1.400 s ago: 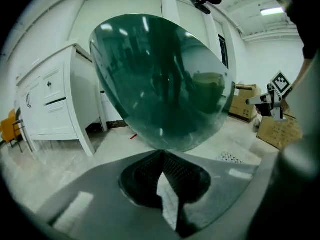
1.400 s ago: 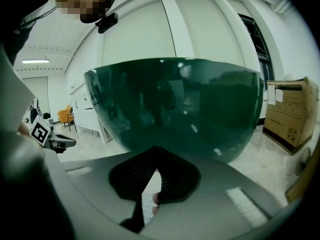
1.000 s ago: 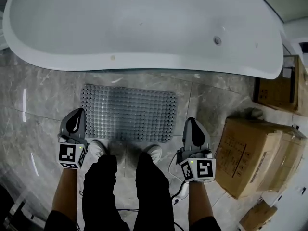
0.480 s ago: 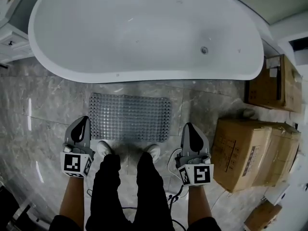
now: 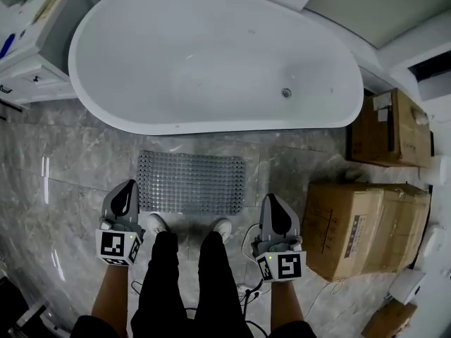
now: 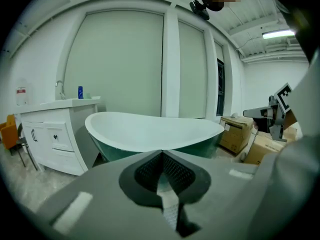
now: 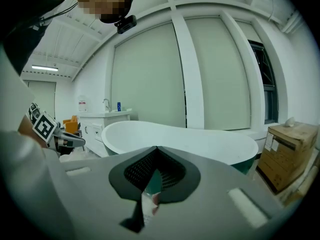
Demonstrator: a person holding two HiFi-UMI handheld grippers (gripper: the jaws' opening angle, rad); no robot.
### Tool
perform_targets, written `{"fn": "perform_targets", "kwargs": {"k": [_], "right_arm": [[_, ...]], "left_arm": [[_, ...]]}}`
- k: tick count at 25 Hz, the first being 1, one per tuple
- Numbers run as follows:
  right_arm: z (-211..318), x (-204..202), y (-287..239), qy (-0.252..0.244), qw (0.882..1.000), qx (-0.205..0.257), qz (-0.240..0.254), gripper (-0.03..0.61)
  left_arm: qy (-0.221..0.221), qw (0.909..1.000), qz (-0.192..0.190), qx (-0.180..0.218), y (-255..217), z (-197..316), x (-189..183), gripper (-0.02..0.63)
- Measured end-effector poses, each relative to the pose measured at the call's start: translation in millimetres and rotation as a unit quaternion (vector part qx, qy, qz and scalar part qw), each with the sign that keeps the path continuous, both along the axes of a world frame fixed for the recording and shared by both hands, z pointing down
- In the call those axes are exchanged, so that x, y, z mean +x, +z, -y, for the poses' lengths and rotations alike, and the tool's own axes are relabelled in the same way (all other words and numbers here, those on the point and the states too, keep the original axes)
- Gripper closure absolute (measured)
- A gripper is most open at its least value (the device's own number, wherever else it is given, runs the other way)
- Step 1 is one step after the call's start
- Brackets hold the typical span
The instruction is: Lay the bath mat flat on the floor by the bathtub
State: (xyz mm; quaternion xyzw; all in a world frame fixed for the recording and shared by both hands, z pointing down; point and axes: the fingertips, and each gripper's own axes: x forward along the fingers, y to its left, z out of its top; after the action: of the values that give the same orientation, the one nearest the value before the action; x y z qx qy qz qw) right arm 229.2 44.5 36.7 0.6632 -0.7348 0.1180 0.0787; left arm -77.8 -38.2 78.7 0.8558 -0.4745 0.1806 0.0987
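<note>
The grey studded bath mat (image 5: 192, 182) lies flat on the marble floor, its long side along the white bathtub (image 5: 211, 55). The person's shoes (image 5: 158, 224) stand at its near edge. My left gripper (image 5: 124, 190) hangs just left of the mat's near left corner, jaws together and nothing between them. My right gripper (image 5: 272, 203) is held right of the mat's near right corner, also shut and empty. In the left gripper view the closed jaws (image 6: 161, 153) point at the bathtub (image 6: 155, 131); the right gripper view shows the same, jaws (image 7: 157, 148) closed before the bathtub (image 7: 185, 139).
Cardboard boxes (image 5: 363, 227) stand on the floor at the right, another box (image 5: 391, 129) behind them. A white vanity cabinet (image 5: 35, 20) is at the far left. A thin cable (image 5: 248, 241) trails on the floor by the right leg.
The head view has pulled up and back, showing more of the tub and cabinet. Both grippers stay shut at the person's sides. The mat has not moved.
</note>
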Motion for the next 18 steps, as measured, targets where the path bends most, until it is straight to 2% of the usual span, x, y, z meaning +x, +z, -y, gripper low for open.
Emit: {"fn": "perform_targets", "kwargs": {"k": [6, 10, 18], "right_arm": [[7, -4, -36, 0.012, 1.0, 0.015, 0.001, 0.551], [-2, -7, -61, 0.011, 1.0, 0.015, 0.011, 0.554], [-12, -12, -103, 0.007, 0.999, 0.025, 0.027, 0.554]], "left_arm": [[-0.007, 0.9997, 0.0, 0.025, -52, -3, 2, 0.612], [-0.016, 0.9997, -0.004, 0.021, -78, -19, 6, 0.612], [0.001, 0.9993, -0.014, 0.034, -133, -31, 15, 0.612]]}}
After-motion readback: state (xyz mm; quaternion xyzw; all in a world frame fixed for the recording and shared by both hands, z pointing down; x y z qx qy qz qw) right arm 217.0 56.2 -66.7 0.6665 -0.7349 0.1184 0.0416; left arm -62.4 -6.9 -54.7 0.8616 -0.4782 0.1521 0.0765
